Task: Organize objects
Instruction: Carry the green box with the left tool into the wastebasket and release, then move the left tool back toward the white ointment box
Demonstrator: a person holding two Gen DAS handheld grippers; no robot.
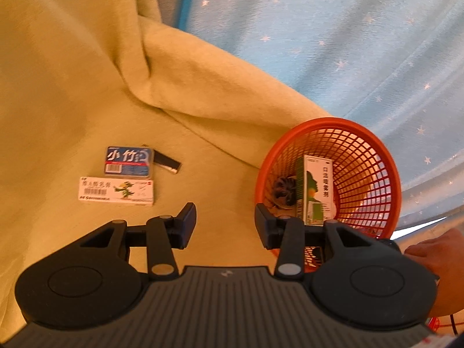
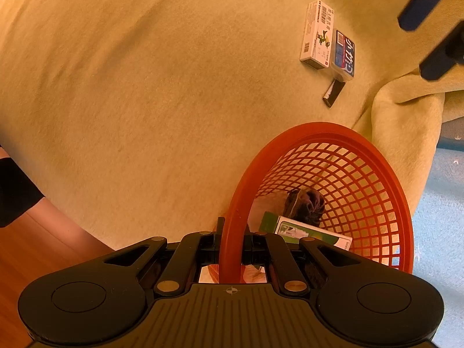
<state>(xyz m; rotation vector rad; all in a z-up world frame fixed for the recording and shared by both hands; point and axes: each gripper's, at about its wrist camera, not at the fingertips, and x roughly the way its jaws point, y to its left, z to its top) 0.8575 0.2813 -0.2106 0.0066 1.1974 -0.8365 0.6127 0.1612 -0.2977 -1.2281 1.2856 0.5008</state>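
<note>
Evidently steadying it for loading, the right gripper (image 2: 230,250) clamps the round orange mesh plastic basket (image 2: 377,156) at its six-o'clock rim, while the left gripper (image 1: 224,224) hangs spread, empty.

- left claw (image 1: 225,223) is wide open, nothing between the fingers, just hanging above the blanket, pointing forward
- its blue pads (image 1: 187,220) face each other with a big gap
- right claw (image 2: 230,249) is clamped down tight on the basket rim (image 2: 232,232), one finger inside, one outside
- a hand (image 1: 435,258) shows at the near right edge of the left wrist view
- bare forearm and dark sleeve (image 2: 14,197) sit at the left edge of the right wrist view
</note>
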